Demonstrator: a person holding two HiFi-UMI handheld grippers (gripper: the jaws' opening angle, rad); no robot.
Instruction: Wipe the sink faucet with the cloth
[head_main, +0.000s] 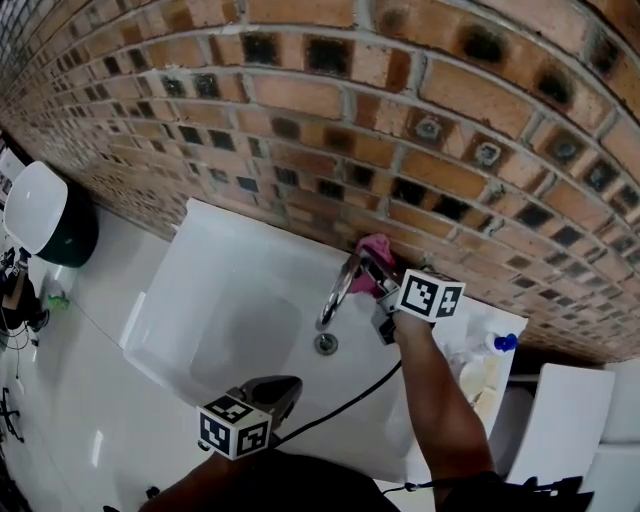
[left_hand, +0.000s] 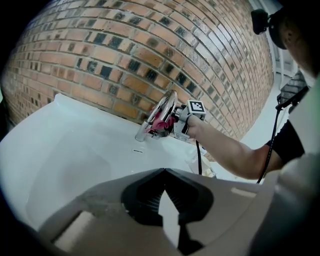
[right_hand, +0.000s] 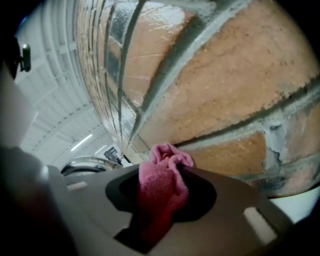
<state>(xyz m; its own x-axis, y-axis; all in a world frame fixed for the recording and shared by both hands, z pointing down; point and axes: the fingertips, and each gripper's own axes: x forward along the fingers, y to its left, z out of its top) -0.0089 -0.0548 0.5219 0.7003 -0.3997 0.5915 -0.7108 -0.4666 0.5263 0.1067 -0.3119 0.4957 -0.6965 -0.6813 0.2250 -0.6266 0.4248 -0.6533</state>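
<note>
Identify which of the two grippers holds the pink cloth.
The right gripper, up at the faucet: its jaws clamp the pink cloth. The left gripper has its jaws together on nothing.

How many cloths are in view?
1. The pink cloth is clamped in the right tool, up at the faucet by the brick wall. None else shows.

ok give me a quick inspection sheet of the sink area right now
surface: white sink, drain in its basin.
job's things: chrome faucet; pink cloth bunched at its top.
clutter: blue-capped bottle on the sink's right end.
grippers: right gripper shut on the cloth; left gripper shut, empty, near the sink's front edge.
cables: black cable from the right gripper across the sink.
surroundings: brick wall behind; white-lidded dark bin at left.
</note>
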